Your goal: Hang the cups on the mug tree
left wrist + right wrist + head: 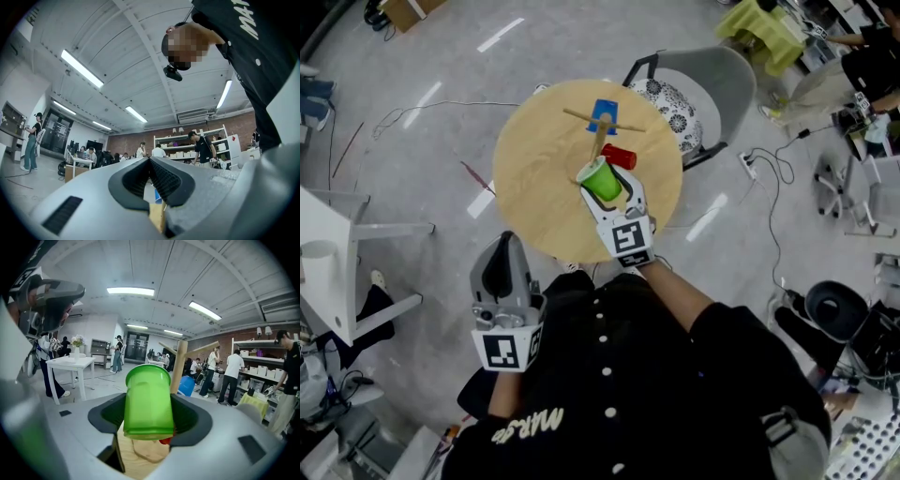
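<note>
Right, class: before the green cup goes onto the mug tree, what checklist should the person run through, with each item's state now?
1. Grip on the green cup: ok, the right gripper is closed on its sides.
2. The mug tree upright on the table: ok.
3. A bare peg to aim for: ok.
4. The cup's handle turned toward that peg: cannot tell.
5. The red cup out of the path: probably ok, it lies low by the tree's base.
6. The left gripper out of the way: ok, shut, empty, off the table.
</note>
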Motion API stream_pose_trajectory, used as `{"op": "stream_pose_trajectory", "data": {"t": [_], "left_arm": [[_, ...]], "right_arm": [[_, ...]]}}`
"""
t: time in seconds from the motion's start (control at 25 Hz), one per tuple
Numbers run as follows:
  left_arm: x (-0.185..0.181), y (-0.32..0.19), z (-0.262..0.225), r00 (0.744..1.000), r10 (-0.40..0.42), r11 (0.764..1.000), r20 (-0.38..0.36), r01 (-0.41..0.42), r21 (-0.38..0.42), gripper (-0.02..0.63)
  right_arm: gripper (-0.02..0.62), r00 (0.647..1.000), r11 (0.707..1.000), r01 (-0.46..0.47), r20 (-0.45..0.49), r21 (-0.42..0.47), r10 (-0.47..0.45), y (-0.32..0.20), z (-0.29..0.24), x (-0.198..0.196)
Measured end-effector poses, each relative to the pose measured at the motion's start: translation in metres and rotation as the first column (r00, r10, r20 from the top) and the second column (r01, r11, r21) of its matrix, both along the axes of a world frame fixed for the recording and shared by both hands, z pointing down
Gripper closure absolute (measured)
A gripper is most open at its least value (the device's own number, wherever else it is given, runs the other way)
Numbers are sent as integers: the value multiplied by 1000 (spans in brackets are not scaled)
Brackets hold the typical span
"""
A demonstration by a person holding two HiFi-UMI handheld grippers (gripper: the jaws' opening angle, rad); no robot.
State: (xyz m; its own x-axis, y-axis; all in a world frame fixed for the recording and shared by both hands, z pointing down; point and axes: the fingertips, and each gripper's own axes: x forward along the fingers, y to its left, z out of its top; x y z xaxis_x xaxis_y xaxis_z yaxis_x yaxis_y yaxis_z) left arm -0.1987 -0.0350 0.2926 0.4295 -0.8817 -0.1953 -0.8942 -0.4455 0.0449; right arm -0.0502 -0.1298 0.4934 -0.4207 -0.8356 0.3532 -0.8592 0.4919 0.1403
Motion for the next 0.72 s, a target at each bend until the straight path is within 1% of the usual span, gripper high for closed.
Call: {"op": "stream_pose_trajectory", "data": {"t": [0.12,0.2,0.32,0.44,0.56,0.72], "left_arm": [[-1,3,-4,1000,6,1000,-2,-6,2,609],[-2,4,-6,1000,8,1000,-6,-8,2,609],[-3,3,-7,1000,10,1000,0,-10,12,609],[-4,1,-8,1000,11,1000,2,-11,14,609],[-4,-1,-5,1000,10,1000,-3,-10,-3,609],[-3,0,-1,1000,19,1000,-1,-19,-1,609]], "right_arm": [[314,999,998,23,-41,57,-21,-8,-20,-4],[316,998,997,33,-55,74,-29,-14,-25,-7],[319,997,996,44,-72,82,-38,-22,-25,-10],[322,991,995,63,-120,83,-53,-27,-22,-12],[324,985,994,74,-159,85,-60,-29,-15,-13],[330,969,990,97,-238,99,-71,-28,-3,-13]]}}
